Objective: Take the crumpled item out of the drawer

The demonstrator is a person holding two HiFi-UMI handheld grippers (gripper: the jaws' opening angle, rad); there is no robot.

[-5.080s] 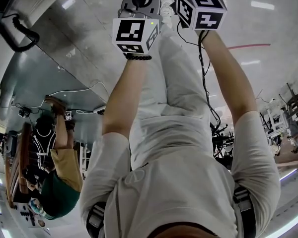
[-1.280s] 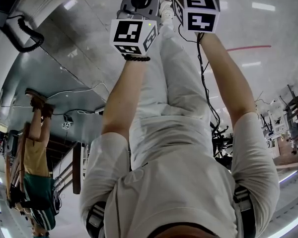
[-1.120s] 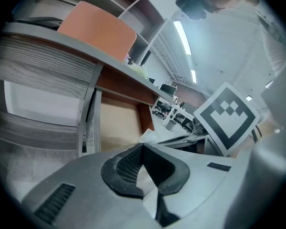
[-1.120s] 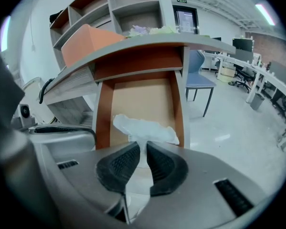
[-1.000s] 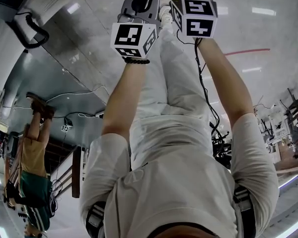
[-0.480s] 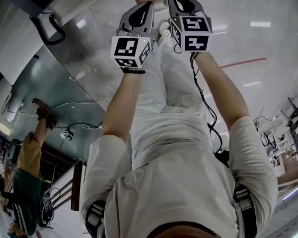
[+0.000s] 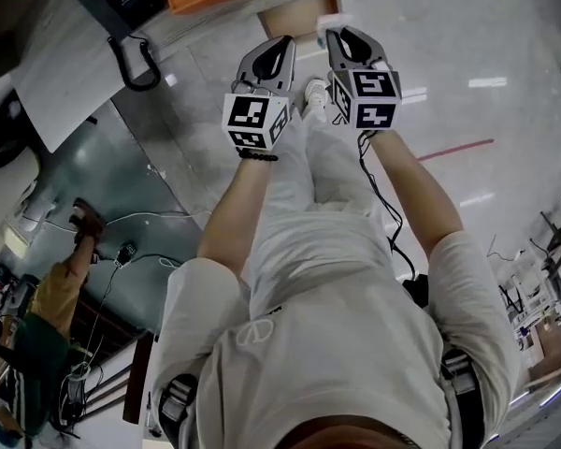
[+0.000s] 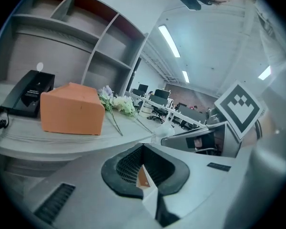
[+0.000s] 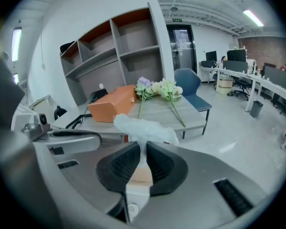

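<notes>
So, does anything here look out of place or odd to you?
Two things. A few flowers lie loose and flat on the desk beside the orange box, with no vase in sight. And the right tongs pinch a crumpled white wad, clear of the desk.

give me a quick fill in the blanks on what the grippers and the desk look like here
The right gripper is shut on a crumpled ___ item.
The left gripper, jaws closed, holds ___.
On the desk, flowers lie beside an ___ box.
Missing words: white; nothing; orange.
</notes>
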